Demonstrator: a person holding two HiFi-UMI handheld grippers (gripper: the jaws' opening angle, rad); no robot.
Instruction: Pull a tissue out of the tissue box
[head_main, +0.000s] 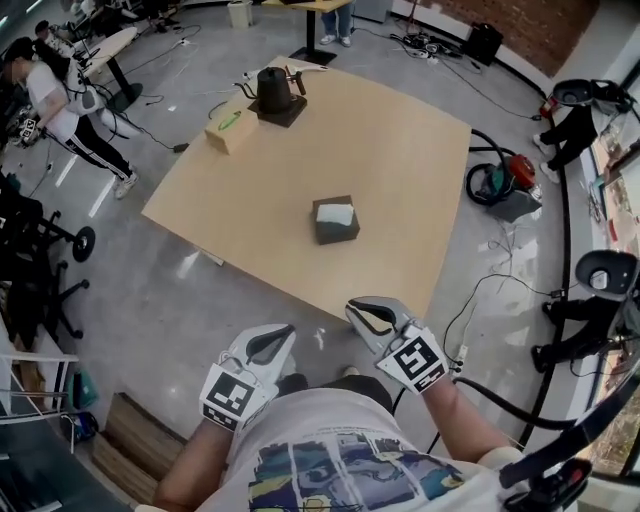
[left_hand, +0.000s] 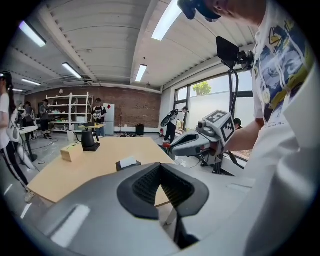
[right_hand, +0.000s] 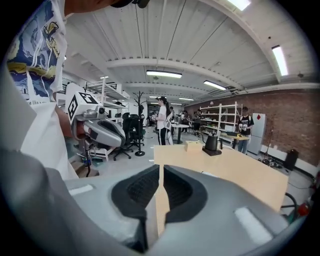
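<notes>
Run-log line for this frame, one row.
phase: pre-grasp | left gripper: shut, empty | right gripper: shut, empty | tissue box: on table, untouched | tissue: in box top

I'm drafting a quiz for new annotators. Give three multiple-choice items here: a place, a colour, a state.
1. Where is the tissue box? A) on the floor B) on the table C) in a gripper
2. What colour is the kettle? A) red B) white C) black
3. How do the jaws of the left gripper stand? A) together, empty B) wide apart C) clamped on a tissue

1 B: it sits on the table. 2 C: its body is black. 3 A: its pads meet, nothing between.
</notes>
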